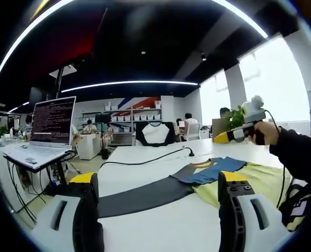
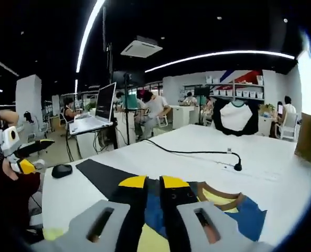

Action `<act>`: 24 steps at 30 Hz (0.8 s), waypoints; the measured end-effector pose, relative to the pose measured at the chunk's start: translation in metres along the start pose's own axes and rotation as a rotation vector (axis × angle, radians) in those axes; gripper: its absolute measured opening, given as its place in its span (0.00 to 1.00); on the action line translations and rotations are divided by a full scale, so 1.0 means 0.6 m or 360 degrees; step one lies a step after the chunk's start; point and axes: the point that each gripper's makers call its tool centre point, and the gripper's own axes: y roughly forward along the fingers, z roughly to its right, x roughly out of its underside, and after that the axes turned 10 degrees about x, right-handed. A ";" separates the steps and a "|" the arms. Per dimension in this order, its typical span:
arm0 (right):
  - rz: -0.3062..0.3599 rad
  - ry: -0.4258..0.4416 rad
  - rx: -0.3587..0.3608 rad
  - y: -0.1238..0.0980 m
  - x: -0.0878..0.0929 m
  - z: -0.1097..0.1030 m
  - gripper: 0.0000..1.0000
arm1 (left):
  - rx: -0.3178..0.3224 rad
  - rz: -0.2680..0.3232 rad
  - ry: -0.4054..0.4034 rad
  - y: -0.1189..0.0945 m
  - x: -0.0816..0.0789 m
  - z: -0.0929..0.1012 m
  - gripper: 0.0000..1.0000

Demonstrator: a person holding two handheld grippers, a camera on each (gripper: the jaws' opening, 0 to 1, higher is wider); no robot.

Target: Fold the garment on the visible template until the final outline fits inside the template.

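Left gripper view, left to right:
- An open laptop (image 1: pixel 46 128) on a stand is seen at 9 o'clock, screen lit with text.
- The left gripper (image 1: pixel 158 202) is seen at 6 o'clock, its jaws spread wide, nothing between them.
- A dark template (image 1: pixel 145 195) strip is laid flat on the white table (image 1: pixel 145 226), passing between the jaws.
- A black cable (image 1: pixel 145 160) is run across the table at centre.
- The garment (image 1: pixel 234 176), yellow with blue sleeve and collar, is spread at 4 o'clock, overlapping the template's right end.
- The right gripper (image 1: pixel 234 134) is held in a hand (image 1: pixel 264 132) at 3 o'clock, above the garment; its jaw state cannot be told.

Right gripper view, left to right:
- The left gripper (image 2: pixel 32 147) is held at 9 o'clock, off the table edge.
- A black mouse (image 2: pixel 62 170) is set at 8 o'clock.
- The template is seen at 7 o'clock.
- The right gripper (image 2: pixel 153 185) is at 6 o'clock, yellow-tipped jaws nearly together over the garment; whether cloth is pinched cannot be told.
- A dark-and-white shirt (image 2: pixel 235 116) is displayed upright at 2 o'clock.
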 end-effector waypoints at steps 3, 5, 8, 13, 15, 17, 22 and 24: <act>-0.0006 -0.0039 0.0032 -0.027 0.000 0.021 0.11 | -0.0015 -0.0022 0.0014 0.000 0.004 -0.001 1.00; 0.0016 -0.0102 0.0094 -0.046 0.000 0.042 0.14 | -0.0018 -0.0031 0.0013 0.001 0.007 -0.001 1.00; 0.0023 -0.0140 0.0161 -0.078 0.008 0.064 0.22 | -0.0021 -0.0031 0.0016 0.000 0.008 -0.002 1.00; 0.0122 -0.0351 0.0434 -0.146 0.004 0.128 0.38 | -0.0047 0.0012 0.0133 0.001 0.000 -0.004 1.00; 0.0159 -0.0314 0.0503 -0.171 0.000 0.146 0.41 | -0.0048 0.0004 0.0117 0.002 0.003 -0.005 1.00; 0.0182 -0.0219 0.0557 -0.208 0.002 0.167 0.48 | -0.0044 -0.0001 0.0089 0.003 0.006 -0.005 1.00; 0.0207 -0.0131 0.0791 -0.285 0.015 0.222 0.75 | -0.0061 0.0000 0.0090 0.001 0.006 -0.008 1.00; 0.0185 -0.0151 0.0855 -0.307 0.023 0.238 0.90 | -0.0081 -0.0024 0.0080 0.003 0.011 -0.011 1.00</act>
